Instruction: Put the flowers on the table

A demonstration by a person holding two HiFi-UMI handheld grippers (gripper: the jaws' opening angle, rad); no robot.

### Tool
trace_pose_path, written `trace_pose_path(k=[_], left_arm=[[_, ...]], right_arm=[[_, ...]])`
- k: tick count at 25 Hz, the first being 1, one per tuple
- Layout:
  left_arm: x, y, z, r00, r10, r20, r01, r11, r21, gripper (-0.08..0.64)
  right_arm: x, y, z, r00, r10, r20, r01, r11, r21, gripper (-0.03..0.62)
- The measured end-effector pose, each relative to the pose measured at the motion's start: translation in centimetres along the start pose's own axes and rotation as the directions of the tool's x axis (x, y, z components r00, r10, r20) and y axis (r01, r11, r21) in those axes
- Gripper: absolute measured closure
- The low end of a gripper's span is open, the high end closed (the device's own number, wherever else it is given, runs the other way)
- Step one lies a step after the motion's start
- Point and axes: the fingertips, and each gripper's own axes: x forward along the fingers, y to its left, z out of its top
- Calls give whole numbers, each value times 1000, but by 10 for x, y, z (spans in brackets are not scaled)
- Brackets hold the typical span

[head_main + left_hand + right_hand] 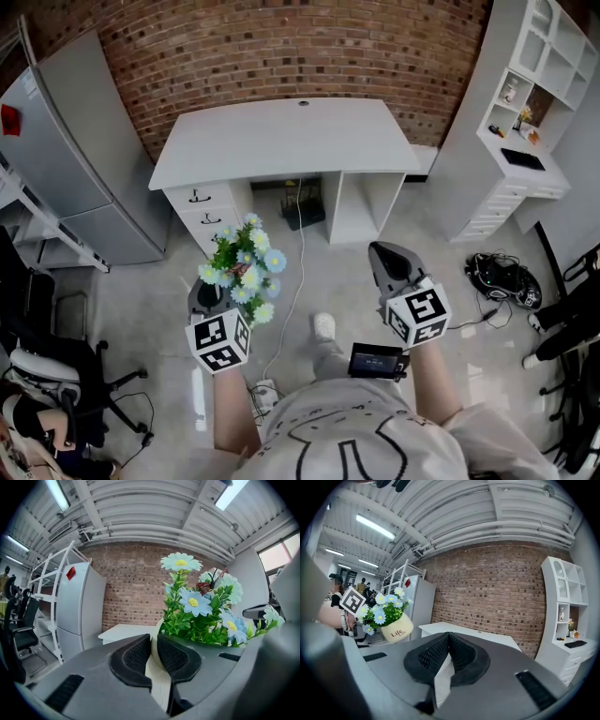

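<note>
A cream pot of blue and white artificial flowers (245,262) hangs in the air in front of the white desk (286,141). My left gripper (208,298) is shut on the pot's rim; in the left gripper view the cream rim (154,660) sits pinched between the black pads, with the flowers (200,613) rising to the right. The right gripper view shows the pot (396,629) at the left, tilted. My right gripper (387,263) is shut with nothing in it, its pads touching at the tips (448,649).
A grey fridge (70,155) stands left of the desk, and a white shelf unit (525,103) to its right. Cables (298,244) run over the floor below the desk. An office chair (47,366) stands at the left, bags (503,278) at the right.
</note>
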Motion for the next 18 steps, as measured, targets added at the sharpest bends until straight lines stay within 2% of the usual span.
trace_pose_path(k=[11,18], left_arm=[[96,16,10,999,40,-28,-40,999,14,508],[185,3,21,998,45,-52,-45,999,13,508]], right_arm=[[101,-44,-11,999,41,-1,-41,998,50,576],[173,-101,-17,998,65,-22,-62,994,84,576]])
